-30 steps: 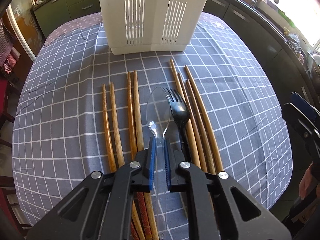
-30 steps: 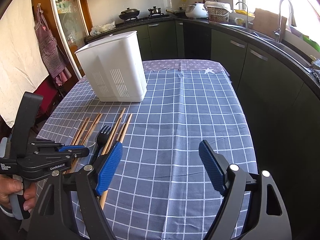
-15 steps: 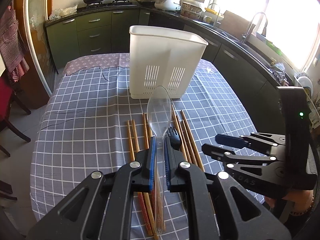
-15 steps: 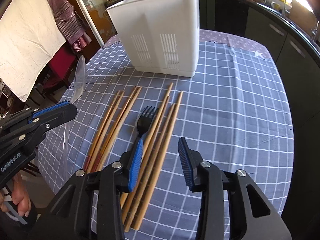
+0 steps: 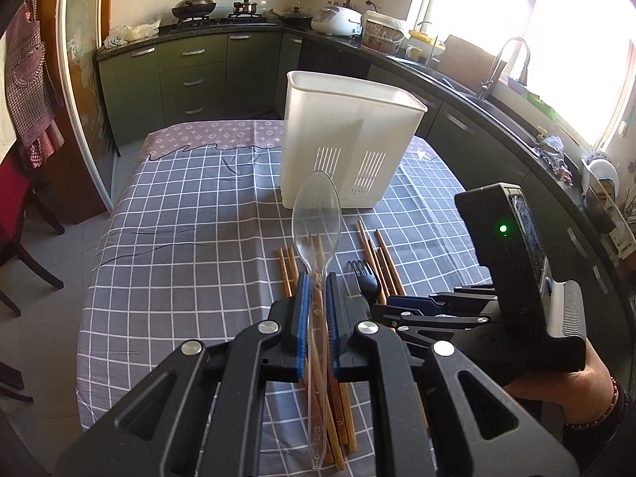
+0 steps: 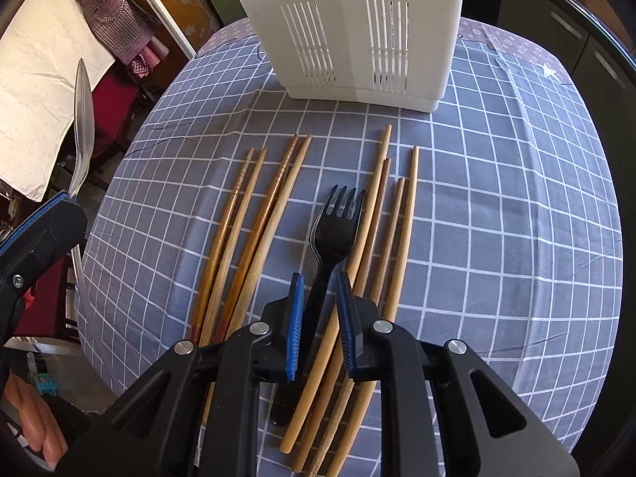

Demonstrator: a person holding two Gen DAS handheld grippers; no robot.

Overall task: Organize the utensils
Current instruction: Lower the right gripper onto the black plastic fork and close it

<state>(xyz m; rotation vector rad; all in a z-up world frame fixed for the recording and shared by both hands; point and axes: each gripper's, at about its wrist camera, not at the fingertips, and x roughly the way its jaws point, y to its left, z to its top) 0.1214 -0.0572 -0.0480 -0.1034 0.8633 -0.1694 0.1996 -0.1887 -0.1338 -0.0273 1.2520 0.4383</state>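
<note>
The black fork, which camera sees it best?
The right wrist view: the black fork lies in full sight, prongs to handle, among the chopsticks. The left wrist view shows only its prongs; the hand-held grippers hide the rest.

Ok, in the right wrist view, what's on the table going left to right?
Four chopsticks in two pairs → black fork, its handle between the right gripper pads → four more chopsticks. The white caddy stands behind them all.
</note>
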